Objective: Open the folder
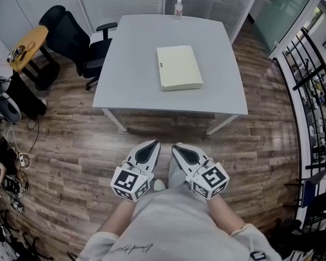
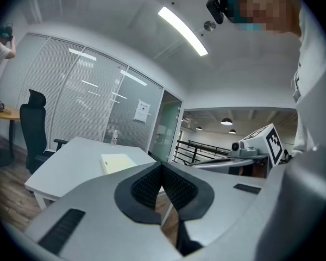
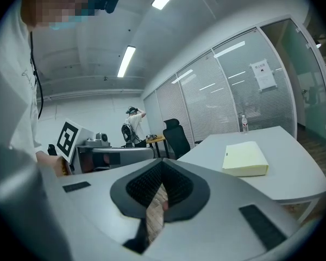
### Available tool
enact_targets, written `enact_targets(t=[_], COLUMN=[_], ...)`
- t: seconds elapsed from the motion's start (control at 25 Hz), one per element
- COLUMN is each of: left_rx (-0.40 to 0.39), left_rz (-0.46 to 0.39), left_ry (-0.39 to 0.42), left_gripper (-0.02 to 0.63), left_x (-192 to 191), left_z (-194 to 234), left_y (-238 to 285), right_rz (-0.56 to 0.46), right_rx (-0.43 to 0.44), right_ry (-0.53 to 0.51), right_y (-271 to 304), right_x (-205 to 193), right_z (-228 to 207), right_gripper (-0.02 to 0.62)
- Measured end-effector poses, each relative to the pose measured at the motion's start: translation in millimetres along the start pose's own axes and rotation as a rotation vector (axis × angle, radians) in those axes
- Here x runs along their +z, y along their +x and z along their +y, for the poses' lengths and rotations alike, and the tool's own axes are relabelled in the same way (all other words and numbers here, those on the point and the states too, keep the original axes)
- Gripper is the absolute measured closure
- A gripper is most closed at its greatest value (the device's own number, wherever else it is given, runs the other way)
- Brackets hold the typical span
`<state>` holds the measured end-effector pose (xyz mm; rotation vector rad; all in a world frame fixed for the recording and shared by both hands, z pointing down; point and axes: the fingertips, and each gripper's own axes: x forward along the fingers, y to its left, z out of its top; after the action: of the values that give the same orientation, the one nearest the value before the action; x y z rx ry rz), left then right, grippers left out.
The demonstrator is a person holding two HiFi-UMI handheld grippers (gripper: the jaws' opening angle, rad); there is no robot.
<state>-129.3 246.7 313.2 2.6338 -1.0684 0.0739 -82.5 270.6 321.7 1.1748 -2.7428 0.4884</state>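
Note:
A pale yellow folder (image 1: pixel 179 67) lies closed and flat near the middle of the grey table (image 1: pixel 130 80). It also shows in the left gripper view as the folder (image 2: pixel 118 162) and in the right gripper view as the folder (image 3: pixel 245 159). My left gripper (image 1: pixel 152 145) and right gripper (image 1: pixel 177 147) hang side by side close to my body, over the wooden floor, well short of the table's near edge. Both have their jaws together with nothing between them. Neither touches the folder.
A clear water bottle (image 1: pixel 178 8) stands at the table's far edge. A black office chair (image 1: pixel 79 42) sits left of the table, with a small yellow-topped table (image 1: pixel 30 47) and clutter beyond it. A black railing (image 1: pixel 309 86) runs along the right.

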Motion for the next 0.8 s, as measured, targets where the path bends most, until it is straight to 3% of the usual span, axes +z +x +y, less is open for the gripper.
enact_targets(t=[0.32, 0.8], left_rx=[0.032, 0.090], left_rz=[-0.011, -0.023], left_ry=[0.004, 0.003], left_gripper=[0.598, 0.598], left_x=[14.9, 50.0], left_z=[37.8, 90.5], left_y=[54.6, 170.6], right_rz=[-0.006, -0.002], right_rx=[0.033, 0.093], right_ry=[-0.017, -0.035], right_y=[39.4, 90.9], right_x=[20.8, 67.0], right_z=[-54.3, -170.6], right_gripper=[0.577, 0.577])
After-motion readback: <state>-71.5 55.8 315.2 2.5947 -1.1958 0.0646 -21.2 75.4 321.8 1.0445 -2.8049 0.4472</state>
